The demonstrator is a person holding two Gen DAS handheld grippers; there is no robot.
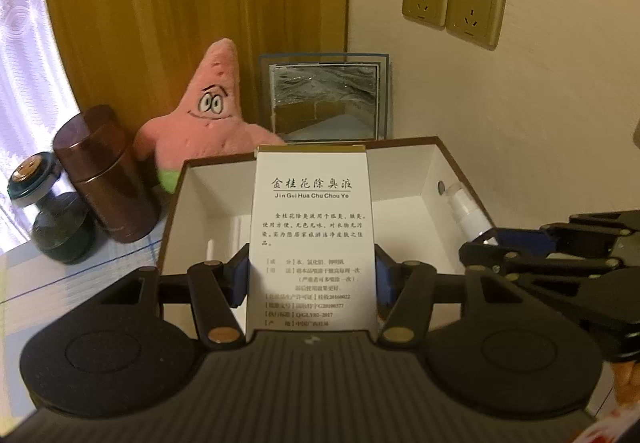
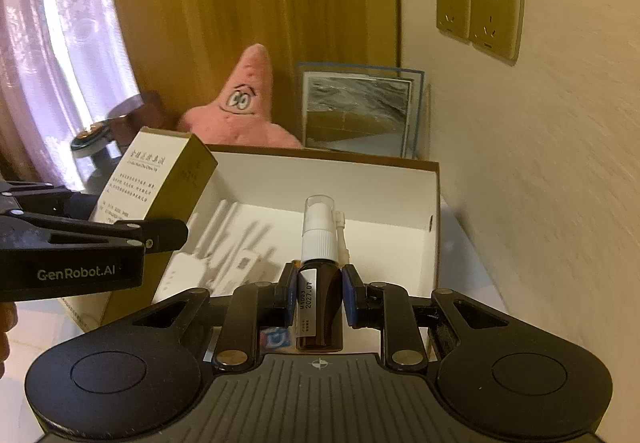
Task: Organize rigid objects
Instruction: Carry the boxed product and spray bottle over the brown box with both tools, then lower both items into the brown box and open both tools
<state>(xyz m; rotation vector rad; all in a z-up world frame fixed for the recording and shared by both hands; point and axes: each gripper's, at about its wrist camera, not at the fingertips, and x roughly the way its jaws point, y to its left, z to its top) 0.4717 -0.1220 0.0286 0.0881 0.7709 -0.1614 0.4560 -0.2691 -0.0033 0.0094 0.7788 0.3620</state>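
1. A white carton [image 1: 312,239] is clamped in the left gripper [image 1: 312,279], above the open box [image 1: 460,163].
2. A brown spray bottle [image 2: 320,299] is clamped in the right gripper [image 2: 318,295], over the same box.
3. Some pale items, seemingly sachets [image 2: 224,243], already lie inside; both held things remain to be placed.
4. Free floor is seen at the box's right; the wall [image 2: 540,183] stands near.

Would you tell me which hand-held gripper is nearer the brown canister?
Left. The left hand-held gripper, holding the carton, is nearer the brown canister; the right hand-held gripper is farther, toward the wall.
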